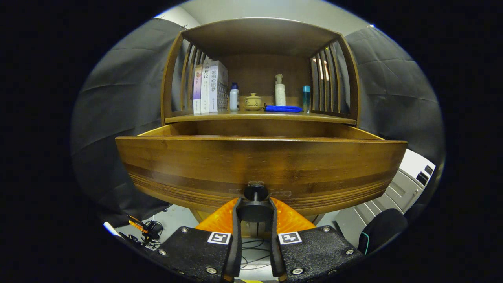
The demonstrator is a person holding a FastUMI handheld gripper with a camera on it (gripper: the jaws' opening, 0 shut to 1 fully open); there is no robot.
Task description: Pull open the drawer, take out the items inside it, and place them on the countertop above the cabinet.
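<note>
Gripping the dark round knob [256, 193] with my tongs [254, 212], I am holding the brown wooden drawer [259, 167] pulled out beneath the worktop [259, 117]; next, releasing and reaching inside.

Dim, sharp fisheye view, edges strongly bowed, soft shadows.

The drawer [261, 165] stands pulled out from the cabinet [259, 37], directly ahead at twelve o'clock. Its knob [256, 206] sits between the fingers of the gripper [255, 214], both pressing on it. Above and behind the drawer lies the countertop [259, 116]. On it, from ten o'clock to two o'clock: books [210, 87], a bottle [234, 97], a lidded pot [253, 101], a folded cloth [283, 108] with a pump bottle [279, 91] behind it, then a slim bottle [306, 98].
</note>
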